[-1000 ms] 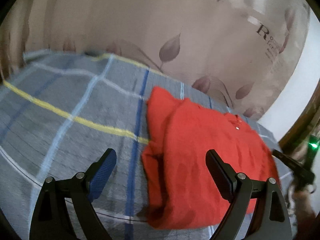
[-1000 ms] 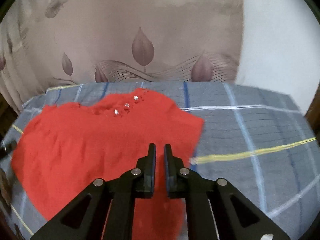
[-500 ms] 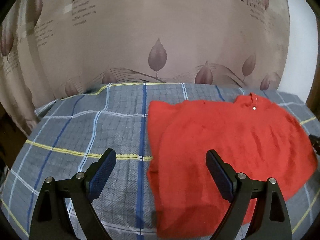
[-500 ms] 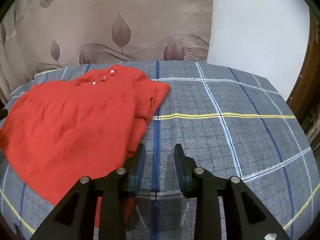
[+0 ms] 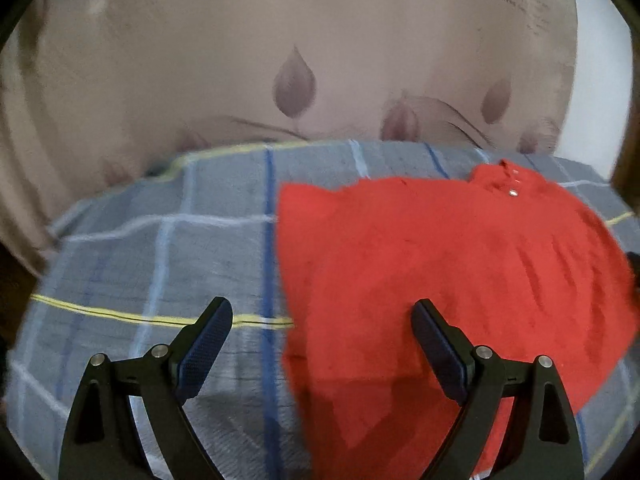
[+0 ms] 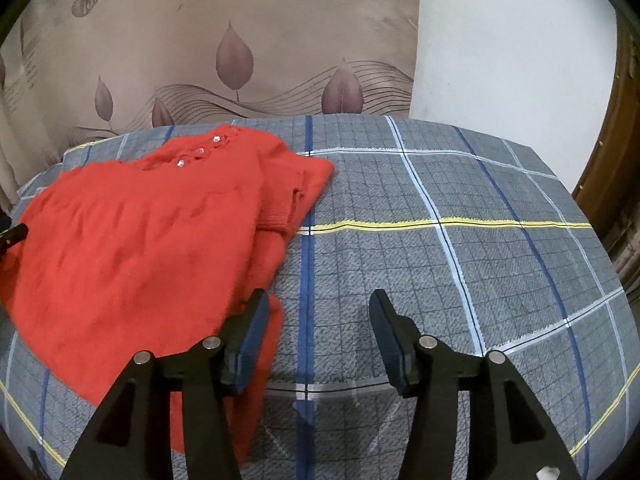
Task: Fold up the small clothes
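Note:
A small red knit top (image 5: 440,264) (image 6: 144,236) lies on a grey plaid cloth (image 5: 160,264) (image 6: 460,248), its sleeves folded in and shiny buttons (image 6: 199,152) at the neck on the far side. My left gripper (image 5: 322,320) hovers wide open over the top's left edge, with one finger above the plaid cloth and the other above the red knit; nothing is gripped. My right gripper (image 6: 318,316) hangs by the top's right edge. Its jaws are opening, and only plaid cloth shows between them.
A beige curtain (image 6: 240,48) with brown leaf prints hangs right behind the covered surface. A white wall (image 6: 512,48) and a brown wooden frame (image 6: 608,168) stand at the right. The other gripper's dark tip (image 6: 12,236) shows at the left edge of the right wrist view.
My right gripper has let go of the top's right side and opened, shifting right onto the plaid cloth. The left gripper has rolled level and moved, staying open.

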Motion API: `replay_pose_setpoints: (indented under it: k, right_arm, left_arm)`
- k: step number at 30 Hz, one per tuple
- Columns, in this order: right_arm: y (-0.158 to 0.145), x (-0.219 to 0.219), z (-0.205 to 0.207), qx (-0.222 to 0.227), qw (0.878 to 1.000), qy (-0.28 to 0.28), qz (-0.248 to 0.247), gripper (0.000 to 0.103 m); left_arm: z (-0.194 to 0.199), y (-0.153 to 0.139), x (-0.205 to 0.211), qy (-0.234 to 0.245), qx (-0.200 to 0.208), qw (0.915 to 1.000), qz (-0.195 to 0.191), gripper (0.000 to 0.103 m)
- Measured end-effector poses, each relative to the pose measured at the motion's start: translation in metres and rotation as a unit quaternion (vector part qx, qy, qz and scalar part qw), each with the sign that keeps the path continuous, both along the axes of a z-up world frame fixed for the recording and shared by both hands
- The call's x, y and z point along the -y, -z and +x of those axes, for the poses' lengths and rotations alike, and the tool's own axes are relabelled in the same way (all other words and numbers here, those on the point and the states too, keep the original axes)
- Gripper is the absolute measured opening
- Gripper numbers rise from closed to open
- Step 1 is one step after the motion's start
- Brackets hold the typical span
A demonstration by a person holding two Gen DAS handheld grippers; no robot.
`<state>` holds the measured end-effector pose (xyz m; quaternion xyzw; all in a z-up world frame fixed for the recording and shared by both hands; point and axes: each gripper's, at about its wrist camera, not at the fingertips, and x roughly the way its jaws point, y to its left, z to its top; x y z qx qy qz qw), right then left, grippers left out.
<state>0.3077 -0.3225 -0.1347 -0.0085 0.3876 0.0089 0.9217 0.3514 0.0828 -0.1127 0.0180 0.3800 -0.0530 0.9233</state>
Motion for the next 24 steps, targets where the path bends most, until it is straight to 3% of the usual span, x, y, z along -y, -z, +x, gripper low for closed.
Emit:
replay_pose_setpoints:
  k: [3, 6, 11, 14, 16, 17, 21, 24]
  right_arm:
    - [0.001, 0.003, 0.001, -0.002, 1.000, 0.002, 0.005, 0.054]
    - [0.001, 0.004, 0.002, -0.003, 1.000, 0.004, 0.008, 0.056]
    - [0.002, 0.002, 0.002, -0.005, 1.000, 0.005, 0.002, 0.060]
    - [0.003, 0.002, 0.003, -0.007, 1.000, 0.006, -0.002, 0.063]
    - [0.003, 0.001, 0.004, -0.009, 1.000, 0.006, -0.005, 0.065]
    - [0.004, 0.001, 0.004, -0.010, 1.000, 0.006, -0.007, 0.065]
    - [0.005, 0.001, 0.004, -0.011, 1.000, 0.006, -0.011, 0.067]
    - [0.006, 0.000, 0.004, -0.012, 1.000, 0.005, -0.013, 0.069]
  left_arm:
    - [0.016, 0.007, -0.021, 0.040, -0.041, 0.9949, -0.082, 0.091]
    - [0.035, 0.017, -0.044, 0.077, -0.084, 0.9772, -0.180, 0.089]
    - [0.053, 0.023, -0.057, 0.111, -0.109, 0.9531, -0.260, 0.086]
    - [0.062, 0.025, -0.054, 0.125, -0.128, 0.9433, -0.279, 0.069]
    - [0.068, 0.027, -0.051, 0.133, -0.142, 0.9386, -0.285, 0.046]
    - [0.069, 0.029, -0.049, 0.135, -0.151, 0.9372, -0.284, 0.040]
    - [0.069, 0.030, -0.052, 0.137, -0.152, 0.9350, -0.290, 0.036]
    - [0.069, 0.029, -0.049, 0.139, -0.146, 0.9397, -0.276, 0.038]
